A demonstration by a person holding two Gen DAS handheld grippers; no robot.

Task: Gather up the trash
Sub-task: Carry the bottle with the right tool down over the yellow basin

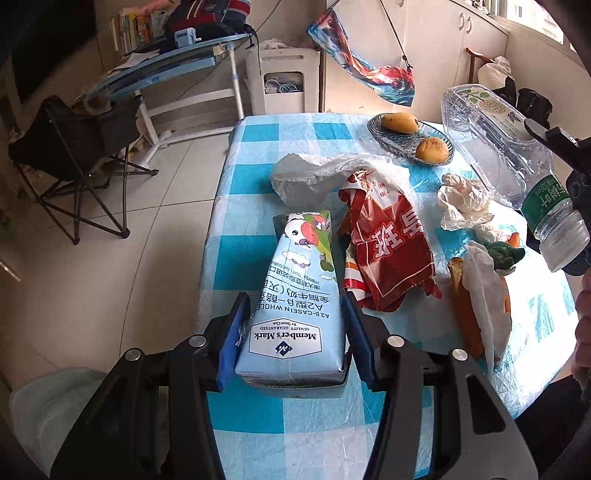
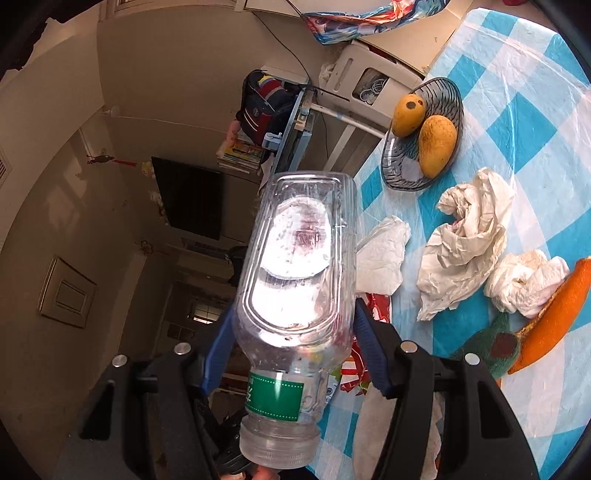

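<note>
Reaching low over the table (image 1: 258, 133), the left tool (image 1: 291, 332) clamps a milk carton (image 1: 295, 306); the right tool (image 2: 291, 328), tilted sideways, grips a clear plastic bottle (image 2: 295, 266). A glass dish (image 2: 399, 166) holds two mangoes (image 2: 436, 144).

Black folding chair (image 1: 79, 155) on pale tiled floor (image 1: 177, 184) beside a desk (image 1: 166, 66).

**Non-task items observed**

Table (image 1: 255, 254) carries a blue-and-white checked cover. On its far right part stands a dark glass dish (image 1: 391, 142) holding two yellow mangoes (image 1: 400, 123), lying side by side. On the floor to the left: a black folding chair (image 1: 74, 155) and, farther back, a blue-edged desk (image 1: 173, 61) bearing a row of books (image 1: 135, 29) and a dark backpack (image 1: 210, 16). A white cabinet (image 1: 282, 79) stands beyond the table's far edge. A colourful printed cloth (image 1: 364, 68) hangs above it.
</note>
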